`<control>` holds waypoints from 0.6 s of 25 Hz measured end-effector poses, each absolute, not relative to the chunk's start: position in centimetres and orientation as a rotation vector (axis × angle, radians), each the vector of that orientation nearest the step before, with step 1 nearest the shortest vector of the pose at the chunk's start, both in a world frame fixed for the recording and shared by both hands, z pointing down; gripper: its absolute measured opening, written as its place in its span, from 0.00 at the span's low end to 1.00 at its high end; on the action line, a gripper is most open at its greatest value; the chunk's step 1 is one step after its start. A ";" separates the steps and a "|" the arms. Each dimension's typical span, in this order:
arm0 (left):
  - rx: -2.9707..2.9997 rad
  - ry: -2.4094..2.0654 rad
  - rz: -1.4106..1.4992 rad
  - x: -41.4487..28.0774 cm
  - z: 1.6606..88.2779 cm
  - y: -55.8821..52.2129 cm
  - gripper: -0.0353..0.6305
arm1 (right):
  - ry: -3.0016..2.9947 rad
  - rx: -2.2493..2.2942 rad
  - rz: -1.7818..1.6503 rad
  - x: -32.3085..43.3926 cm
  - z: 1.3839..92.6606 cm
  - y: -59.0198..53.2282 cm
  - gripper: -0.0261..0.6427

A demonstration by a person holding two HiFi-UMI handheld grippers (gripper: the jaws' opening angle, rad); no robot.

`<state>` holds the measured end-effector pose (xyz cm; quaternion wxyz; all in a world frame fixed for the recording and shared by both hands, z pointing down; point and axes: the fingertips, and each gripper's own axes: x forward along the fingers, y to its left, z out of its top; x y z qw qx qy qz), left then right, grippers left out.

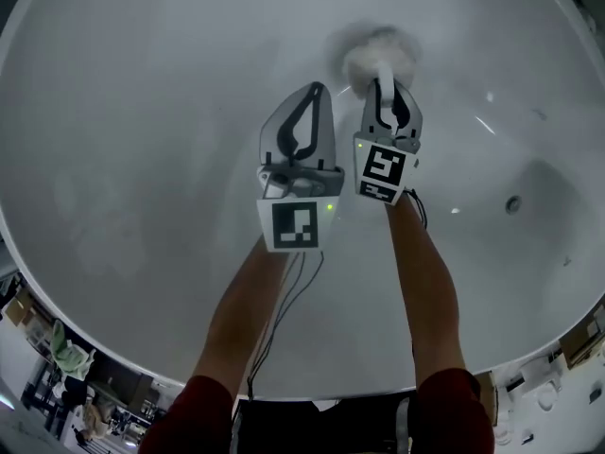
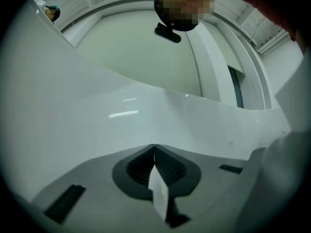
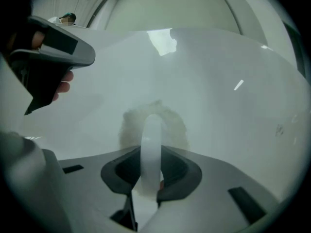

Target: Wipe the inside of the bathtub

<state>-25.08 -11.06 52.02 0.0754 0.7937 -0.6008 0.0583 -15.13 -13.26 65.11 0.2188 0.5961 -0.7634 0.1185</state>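
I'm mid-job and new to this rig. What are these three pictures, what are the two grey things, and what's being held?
A person holds a two-jaw gripper in each hand. The head view comes from a camera on their head, looking down into the white bathtub. The other two views come from cameras riding on the grippers. The left gripper has its jaws together and holds nothing. The right gripper is shut on the white handle of a fluffy pad, which seems pressed against the tub's inner surface.

White bathtub (image 1: 142, 112), off-white scrubber (image 1: 378, 53), black-and-white square-patterned marker cubes (image 1: 295, 225).
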 end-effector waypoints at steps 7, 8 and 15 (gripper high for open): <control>2.373 -1.807 0.191 -25.0 55.2 -11.6 0.08 | -2.087 1.662 0.320 -15.0 70.5 -15.8 0.18; 2.371 -1.809 0.196 -25.0 55.4 -11.6 0.08 | -2.093 1.666 0.309 -15.1 70.6 -15.8 0.18; 2.377 -1.805 0.221 -21.5 55.6 -11.4 0.08 | -2.146 1.544 0.293 -13.0 71.6 -15.1 0.18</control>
